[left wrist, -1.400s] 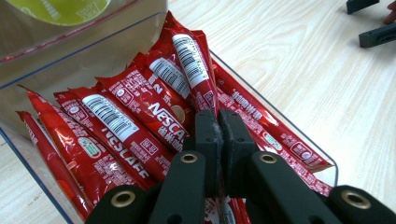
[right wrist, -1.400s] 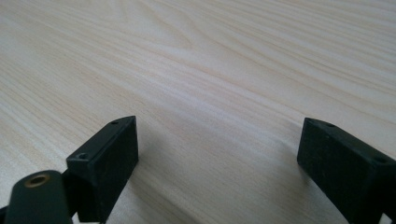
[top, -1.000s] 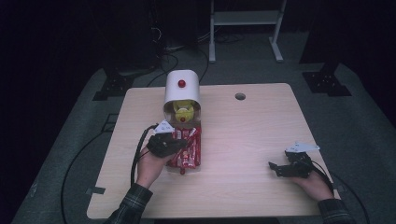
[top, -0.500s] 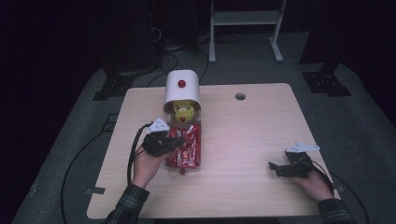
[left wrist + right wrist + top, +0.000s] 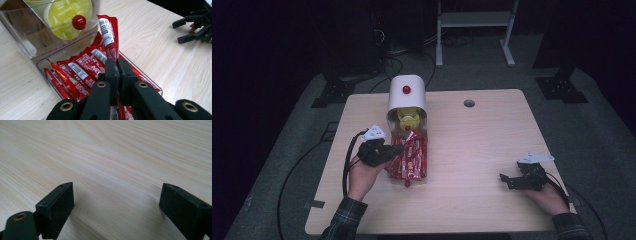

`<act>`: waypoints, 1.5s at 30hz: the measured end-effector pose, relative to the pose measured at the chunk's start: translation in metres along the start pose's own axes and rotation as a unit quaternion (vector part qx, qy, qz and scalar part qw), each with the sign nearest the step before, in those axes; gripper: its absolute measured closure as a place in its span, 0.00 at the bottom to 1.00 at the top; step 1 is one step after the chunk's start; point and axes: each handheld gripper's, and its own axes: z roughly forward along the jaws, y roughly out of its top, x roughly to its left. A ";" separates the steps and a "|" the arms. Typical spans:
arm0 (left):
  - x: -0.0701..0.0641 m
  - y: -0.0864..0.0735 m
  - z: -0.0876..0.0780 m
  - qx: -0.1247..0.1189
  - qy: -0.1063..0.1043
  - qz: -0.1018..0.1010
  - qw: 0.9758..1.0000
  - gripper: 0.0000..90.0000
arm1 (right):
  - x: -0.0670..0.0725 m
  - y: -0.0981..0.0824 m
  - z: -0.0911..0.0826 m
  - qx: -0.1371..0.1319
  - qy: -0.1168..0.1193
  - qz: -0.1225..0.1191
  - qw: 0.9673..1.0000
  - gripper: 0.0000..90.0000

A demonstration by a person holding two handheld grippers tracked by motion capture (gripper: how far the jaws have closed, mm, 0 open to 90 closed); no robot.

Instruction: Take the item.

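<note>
1. Red sachet: a long glossy stick printed with a barcode, held upright above the clear tray of matching sachets.
2. It is clamped by the left gripper.
3. The right gripper is held open over the table.

red sachet, tilted upright, over tray

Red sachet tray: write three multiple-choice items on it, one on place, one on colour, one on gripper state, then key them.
1. Where does the clear tray of sachets sit?
A. just in front of the white dispenser
B. at the table's right edge
C. on the floor

2. What colour is the sachet in the left gripper?
A. green
B. red
C. blue

3. How do the right gripper's jaws stand?
A. shut on a sachet
B. shut on nothing
C. open over bare table

Key: A, the tray extends from the dispenser; B, red wrapper with barcode; C, jaws stand wide apart.
</note>
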 end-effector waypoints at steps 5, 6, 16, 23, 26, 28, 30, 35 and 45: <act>0.002 -0.001 -0.005 -0.004 0.007 0.000 1.000 0.97 | 0.000 0.000 0.000 0.000 0.000 0.000 1.000 0.13; 0.002 -0.001 -0.005 -0.004 0.009 0.000 1.000 0.97 | 0.000 0.000 0.000 0.000 0.000 0.000 1.000 0.13; 0.007 -0.002 -0.012 -0.010 0.012 -0.003 1.000 0.97 | 0.000 0.000 0.000 0.000 0.000 0.000 1.000 0.13; 0.012 -0.002 -0.020 -0.016 0.017 -0.008 1.000 0.97 | 0.000 0.000 0.000 0.000 0.000 0.000 1.000 0.13; 0.014 -0.003 -0.022 -0.017 0.019 -0.011 1.000 0.97 | 0.000 0.000 0.000 0.000 0.000 0.000 1.000 0.13; 0.016 -0.004 -0.024 -0.017 0.020 -0.012 1.000 0.97 | 0.000 0.000 0.000 0.000 0.000 0.000 1.000 0.13; 0.017 -0.004 -0.025 -0.018 0.021 -0.014 1.000 0.97 | 0.000 0.000 0.000 0.000 0.000 0.000 1.000 0.13; 0.022 -0.007 -0.029 -0.014 0.025 -0.019 0.999 0.97 | 0.000 0.000 0.000 0.000 0.000 0.000 1.000 0.13; 0.034 -0.015 -0.036 -0.008 0.039 -0.033 0.999 0.97 | 0.000 0.000 0.000 0.000 0.000 0.000 1.000 0.13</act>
